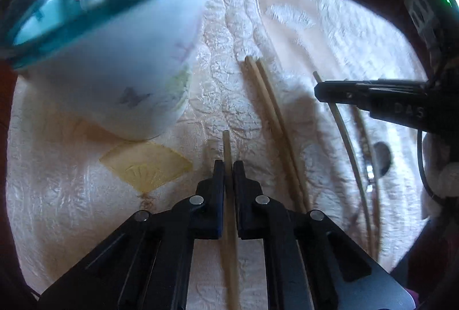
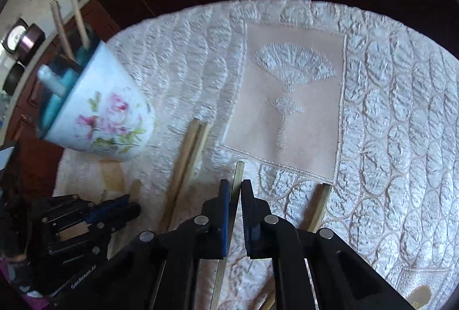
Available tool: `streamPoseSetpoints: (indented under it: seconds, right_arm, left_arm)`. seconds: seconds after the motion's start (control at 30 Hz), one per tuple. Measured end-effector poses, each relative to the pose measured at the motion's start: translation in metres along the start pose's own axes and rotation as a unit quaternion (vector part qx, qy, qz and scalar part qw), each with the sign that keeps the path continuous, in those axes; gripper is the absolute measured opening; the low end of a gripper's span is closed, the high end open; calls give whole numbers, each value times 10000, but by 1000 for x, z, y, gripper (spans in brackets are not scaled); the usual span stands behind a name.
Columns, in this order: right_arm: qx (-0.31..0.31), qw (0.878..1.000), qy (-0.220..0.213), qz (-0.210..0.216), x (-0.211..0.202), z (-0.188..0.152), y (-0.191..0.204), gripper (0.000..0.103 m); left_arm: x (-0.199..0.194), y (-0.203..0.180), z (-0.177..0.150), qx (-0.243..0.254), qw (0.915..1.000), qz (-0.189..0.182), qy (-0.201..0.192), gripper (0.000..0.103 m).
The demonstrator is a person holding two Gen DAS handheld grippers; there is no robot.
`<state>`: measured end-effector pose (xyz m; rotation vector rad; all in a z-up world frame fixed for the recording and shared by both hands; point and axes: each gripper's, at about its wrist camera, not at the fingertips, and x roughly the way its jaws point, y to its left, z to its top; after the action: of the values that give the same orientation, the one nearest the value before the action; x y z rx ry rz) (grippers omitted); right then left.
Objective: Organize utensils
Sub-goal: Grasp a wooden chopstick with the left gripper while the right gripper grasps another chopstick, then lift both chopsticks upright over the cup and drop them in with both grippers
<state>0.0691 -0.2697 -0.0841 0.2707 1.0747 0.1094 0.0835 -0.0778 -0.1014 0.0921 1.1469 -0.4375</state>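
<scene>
My left gripper [image 1: 228,163] is shut on a wooden chopstick [image 1: 229,224] that runs forward between its fingers, just right of a white floral cup [image 1: 120,66] with a teal inside holding utensils. My right gripper [image 2: 235,183] is shut on another chopstick [image 2: 238,175]; it shows in the left wrist view [image 1: 318,89] at the right. A pair of chopsticks [image 1: 272,114] lies on the cloth between the grippers, also in the right wrist view [image 2: 189,155]. The cup [image 2: 100,114] stands left in the right wrist view, with sticks rising from it.
A white quilted cloth [image 2: 387,109] covers the round table, with a beige fan-pattern patch [image 2: 301,114]. Another chopstick [image 2: 320,206] lies right of my right gripper. A metal spoon [image 1: 378,158] lies at the right. Dark wooden cabinets stand behind the table.
</scene>
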Motion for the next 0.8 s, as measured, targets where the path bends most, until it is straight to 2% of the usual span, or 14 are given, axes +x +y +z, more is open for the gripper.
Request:
streamPoseSetpoints:
  seconds: [0.3, 0.47, 0.57, 0.8]
  right_arm:
    - [-207, 9967, -689, 375, -69, -9, 27, 7]
    - [-531, 9909, -1174, 385, -114, -20, 53, 7]
    - [-687, 9870, -1399, 395, -136, -28, 54, 7]
    - [-861, 9801, -1734, 450, -166, -30, 67, 5]
  left_arm:
    - [-89, 21, -4, -119, 9942, -664, -840, 4]
    - [-133, 27, -15, -83, 9894, -760, -1234, 4]
    - [-155, 30, -22, -53, 9867, -799, -1413, 4]
    - [-188, 37, -29, -83, 9819, -817, -1708, 4]
